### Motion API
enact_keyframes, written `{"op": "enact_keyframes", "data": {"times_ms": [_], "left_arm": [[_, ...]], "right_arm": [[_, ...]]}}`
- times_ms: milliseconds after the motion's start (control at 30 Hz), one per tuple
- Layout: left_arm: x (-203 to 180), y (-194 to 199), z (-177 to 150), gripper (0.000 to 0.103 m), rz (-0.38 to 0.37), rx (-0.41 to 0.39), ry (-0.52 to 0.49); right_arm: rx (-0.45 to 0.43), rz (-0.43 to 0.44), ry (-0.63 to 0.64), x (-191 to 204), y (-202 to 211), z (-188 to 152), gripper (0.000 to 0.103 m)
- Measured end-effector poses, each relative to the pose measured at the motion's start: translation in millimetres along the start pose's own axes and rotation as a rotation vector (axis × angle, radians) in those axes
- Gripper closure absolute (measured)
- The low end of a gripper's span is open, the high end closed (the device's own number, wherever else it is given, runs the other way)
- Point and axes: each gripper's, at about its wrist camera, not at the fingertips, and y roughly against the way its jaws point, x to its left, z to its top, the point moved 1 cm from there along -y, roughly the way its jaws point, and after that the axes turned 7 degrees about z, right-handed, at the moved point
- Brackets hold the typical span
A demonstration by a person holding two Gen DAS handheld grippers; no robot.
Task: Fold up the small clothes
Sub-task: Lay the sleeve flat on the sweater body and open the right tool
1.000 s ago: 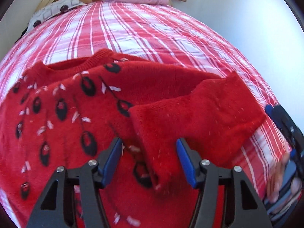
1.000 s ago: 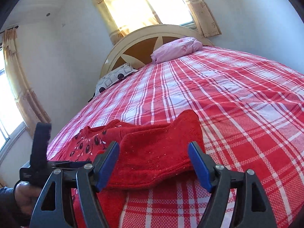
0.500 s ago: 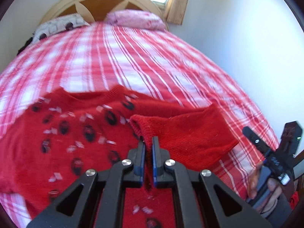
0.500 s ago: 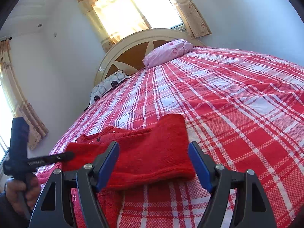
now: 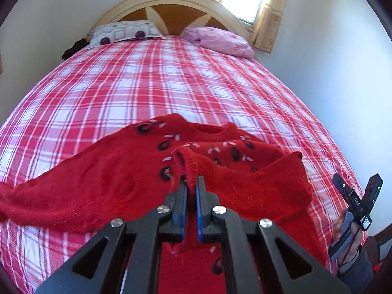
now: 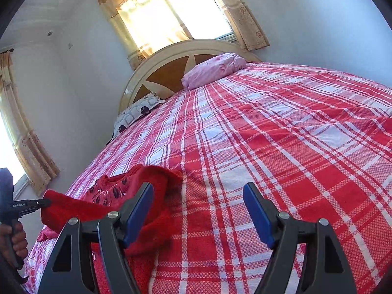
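Observation:
A red knitted sweater [image 5: 110,183] with black and white motifs lies on the red plaid bed [image 5: 147,85], neck towards the headboard. My left gripper [image 5: 191,183] is shut on the cuff of its right sleeve [image 5: 269,186]. The cuff is raised off the sweater, and the sleeve drapes back over the body. My right gripper [image 6: 197,191] stands open over bare bedspread, nothing between its fingers. The sweater [image 6: 110,191] sits just left of it. The left gripper [image 6: 45,202] shows at the left edge of the right wrist view, holding up the sleeve. A hand holds the right gripper [image 5: 357,181] at the bed's right side.
A pink pillow [image 5: 218,41] and a patterned white pillow [image 5: 122,30] rest against the arched headboard [image 5: 166,7]. A curtained window [image 6: 186,12] is behind it. The wall [image 5: 330,61] runs close along the bed's right side. Beyond the sweater the bedspread is bare.
My left gripper shut on the sleeve cuff, rose and drew back, pulling the sleeve leftward over the sweater. The sleeve left the space between the right fingers; the right gripper stayed open and still.

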Motion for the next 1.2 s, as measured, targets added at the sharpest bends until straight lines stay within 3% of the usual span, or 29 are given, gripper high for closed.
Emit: {"op": "enact_keyframes", "data": {"times_ms": [333,500,700,800,900,967,1000,1100,1200], "left_arm": [[43.5,-13.6,-19.5,0.097,0.079,0.025,0.048],[52.3,-43.7,-35.1,0.097,0.1,0.081,0.056],[58.7,-64.2,-49.4,0.089,0.163,0.096,0.079],[57.4,-59.3,-50.1,0.088,0.162,0.084,0.056],[53.1,-51.6,-52.4,0.074,0.171,0.071,0.026],[49.6,-47.5,-53.7,0.048,0.179,0.043,0.014],[46.8,-47.3,-54.8,0.047,0.183,0.034,0.002],[38.9,-54.6,-59.0,0.047,0.203,0.038,-0.034],[32.3,-60.1,-61.2,0.047,0.246,0.043,-0.063]], "right_arm": [[-0.001,-0.007,0.0,-0.1,1.5,-0.1,0.027],[0.019,-0.007,0.005,0.4,-3.0,-1.2,0.027],[0.047,0.012,0.113,23.1,-6.3,-2.9,0.027],[0.158,-0.042,0.214,44.9,-15.5,-6.1,0.027],[0.335,-0.111,0.386,71.9,-32.8,-28.2,0.027],[0.39,-0.135,0.483,85.4,-41.3,-43.7,0.027],[0.403,-0.152,0.512,90.3,-46.5,-47.8,0.027],[0.393,-0.161,0.542,98.5,-58.6,-44.2,0.043],[0.4,-0.163,0.576,102.8,-73.2,-40.1,0.078]]}}
